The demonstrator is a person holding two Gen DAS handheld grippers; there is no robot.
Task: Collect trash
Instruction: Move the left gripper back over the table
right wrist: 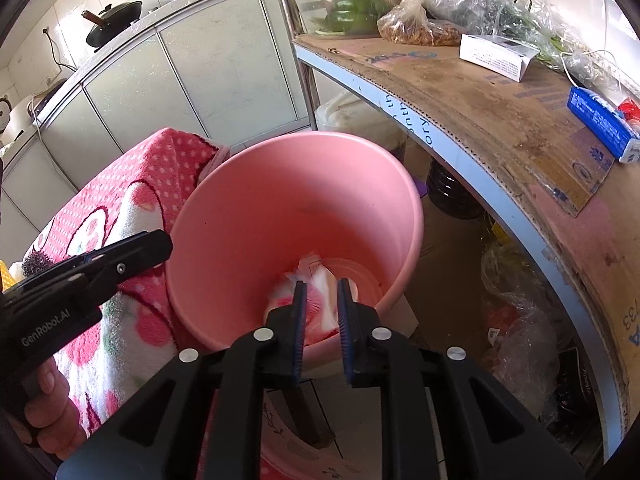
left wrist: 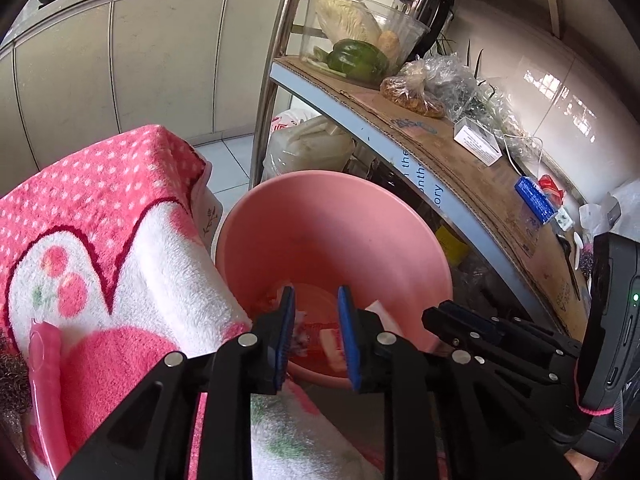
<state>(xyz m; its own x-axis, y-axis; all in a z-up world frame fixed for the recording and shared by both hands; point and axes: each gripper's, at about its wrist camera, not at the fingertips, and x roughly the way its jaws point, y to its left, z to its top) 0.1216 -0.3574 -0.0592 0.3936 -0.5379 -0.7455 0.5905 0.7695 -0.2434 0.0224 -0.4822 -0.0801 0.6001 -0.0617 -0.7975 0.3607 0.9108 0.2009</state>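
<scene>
Trash [right wrist: 310,292] lies at the bottom of a pink bucket [right wrist: 224,216]: crumpled wrappers in white and red. The bucket stands on the floor, just beside a stool or box covered with a pink dotted towel [left wrist: 100,216].

Left gripper [left wrist: 316,336] hangs over the near rim of the bucket. Its blue pads are a little apart, and nothing is pinched between them; the trash shows through the gap, down below. Right gripper [right wrist: 322,312] also points down into the bucket. Its pads are a little apart too, with nothing held, and the white and red wrappers lie under them. In the right wrist view a hand [right wrist: 48,396] holds the left gripper's handle at the left edge.

A shelf lined with cardboard [right wrist: 480,96] runs along the right side of the bucket. On its far end sits a clear tub with cabbage and a green pepper [left wrist: 356,58]. Near the middle lie a white box [right wrist: 496,56] and a blue packet [right wrist: 600,120]. Black pans [right wrist: 114,24] rest on the far counter.
</scene>
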